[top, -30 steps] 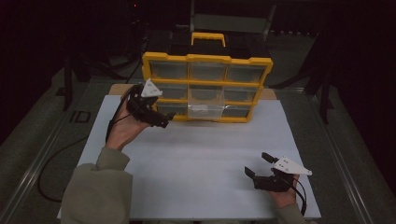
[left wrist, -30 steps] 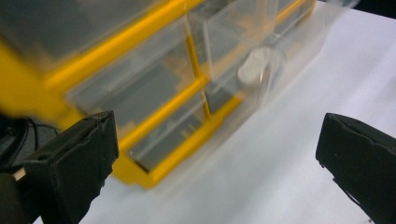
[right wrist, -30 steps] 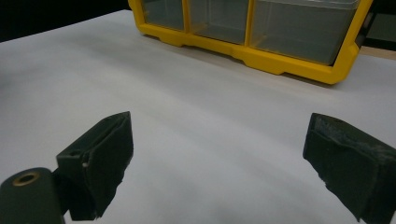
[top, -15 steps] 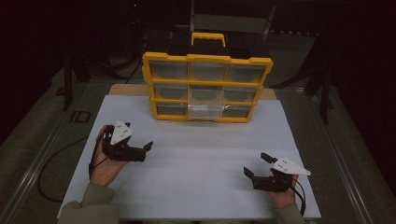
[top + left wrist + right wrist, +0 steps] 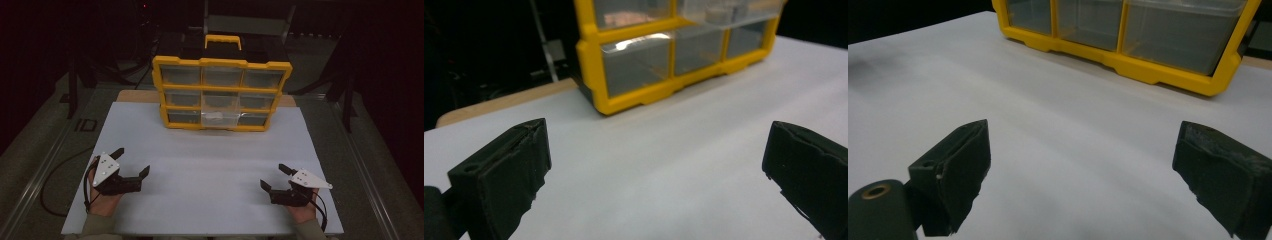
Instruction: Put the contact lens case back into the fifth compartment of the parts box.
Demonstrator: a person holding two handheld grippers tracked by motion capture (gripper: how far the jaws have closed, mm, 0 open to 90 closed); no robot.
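Yellow box [image 5: 222,95] with little see-through drawers stands upright at the far side of the tabletop [image 5: 210,170], about in the middle from left to right. It has three rows of three drawers and a yellow handle [image 5: 222,41] on top. The middle drawer in the bottom row [image 5: 219,118] looks paler than the others, with something light inside, but it is too blurry to tell what. The other drawers look grey and dim.

In the left gripper view the box [image 5: 674,50] sits up ahead and a bit to the right, with its near corner closest. In the right gripper view the box [image 5: 1128,40] runs across the top, with white tabletop [image 5: 1048,125] between it and the fingers.

Both grippers are down at the near edge of the tabletop, well apart from the box and well apart from each other. The left gripper [image 5: 133,163] is at the near left corner, held in a hand [image 5: 102,197]. Its fingers [image 5: 506,175] are spread wide open and hold nothing. The right gripper [image 5: 275,177] is at the near right corner, in the other hand [image 5: 302,210]. Its fingers [image 5: 953,175] are spread wide open too, and nothing is between them. Each gripper has a grey three-cornered plate on top and a black cable trailing from it.

The tabletop is white and flat, with a strip of brown wood [image 5: 137,96] showing at the far edge beside the box. Around it the room is dark.
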